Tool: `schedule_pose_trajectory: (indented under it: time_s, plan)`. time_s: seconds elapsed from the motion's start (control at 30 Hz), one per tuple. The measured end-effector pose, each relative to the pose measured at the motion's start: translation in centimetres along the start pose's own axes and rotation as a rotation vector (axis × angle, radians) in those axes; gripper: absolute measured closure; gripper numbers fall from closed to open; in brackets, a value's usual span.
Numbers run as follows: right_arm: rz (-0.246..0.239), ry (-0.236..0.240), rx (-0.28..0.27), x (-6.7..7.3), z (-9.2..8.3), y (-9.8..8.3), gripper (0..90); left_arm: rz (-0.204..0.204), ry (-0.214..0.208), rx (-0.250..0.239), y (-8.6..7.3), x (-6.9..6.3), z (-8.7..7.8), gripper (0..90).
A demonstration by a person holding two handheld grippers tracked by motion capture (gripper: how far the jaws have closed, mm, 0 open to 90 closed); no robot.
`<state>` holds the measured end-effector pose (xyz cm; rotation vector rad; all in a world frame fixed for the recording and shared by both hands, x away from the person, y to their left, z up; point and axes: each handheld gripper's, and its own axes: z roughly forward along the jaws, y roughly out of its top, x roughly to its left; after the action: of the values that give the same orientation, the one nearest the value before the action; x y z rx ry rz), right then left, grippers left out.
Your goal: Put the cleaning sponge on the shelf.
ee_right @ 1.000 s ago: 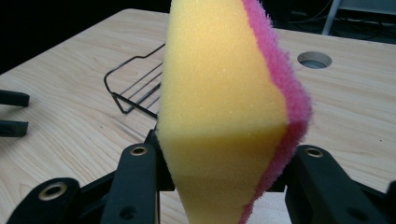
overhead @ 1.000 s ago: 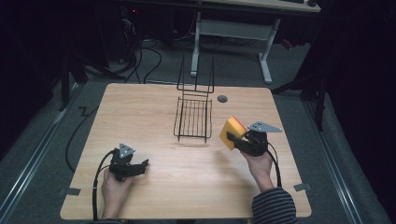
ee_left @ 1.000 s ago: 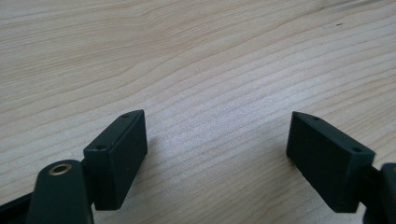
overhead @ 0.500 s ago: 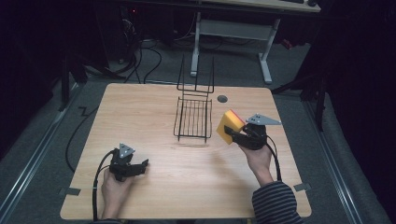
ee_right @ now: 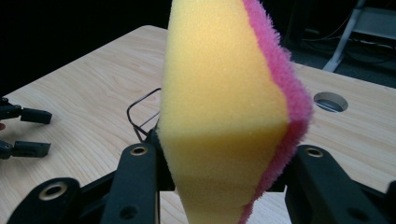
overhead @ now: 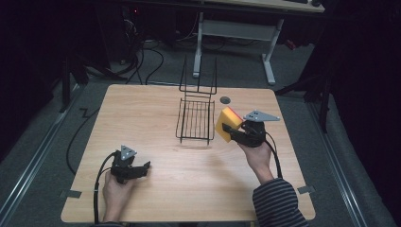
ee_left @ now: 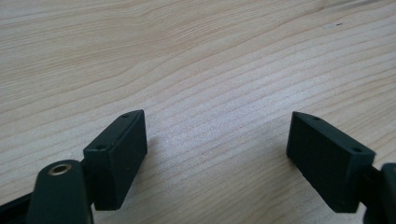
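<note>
Right gripper (overhead: 230, 128) clamped on a yellow sponge (overhead: 225, 124) with a pink scrub face; in the right gripper view the foam (ee_right: 219, 116) bulges out between the two jaws, pinched at the waist. Against the frames from a second ago the sponge has come up off the table (overhead: 156, 109) and drifted toward 10 o'clock, closer to the black wire rack (overhead: 195, 120). It now hangs at the rack's 3 o'clock edge, just beside the rim, not yet over the basket part. Reads as a carry in progress: pickup done, placement into the rack likely next, needs a bit more travel toward 9 o'clock before any release.

Left gripper (overhead: 139, 169) jaws apart, nothing between them, bare wood grain under them in the left gripper view (ee_left: 215, 144). Parked near the table's 7 o'clock corner, same spot as before, idle. Well apart from rack and sponge.

Round cable hole (overhead: 225, 100) at rack's 1 o'clock, not involved.
</note>
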<state>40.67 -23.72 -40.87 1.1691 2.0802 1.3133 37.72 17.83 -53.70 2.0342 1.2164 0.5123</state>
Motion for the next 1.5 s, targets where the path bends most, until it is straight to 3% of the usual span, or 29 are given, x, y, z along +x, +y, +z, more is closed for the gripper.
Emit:
schedule_pose_trajectory:
  time_s: [0.3,0.63,1.5]
  plan:
    - [-0.018,0.012,-0.001,0.6,0.8,1.0,59.5,0.000,0.000,0.000,0.0,0.0,0.0,20.9]
    - [-0.071,0.001,-0.006,1.6,2.4,2.0,60.0,0.001,0.000,0.001,0.0,0.0,0.0,20.8]
    - [-0.050,0.020,0.052,2.6,8.1,2.6,59.8,0.002,0.001,0.001,0.0,0.0,0.0,20.8]
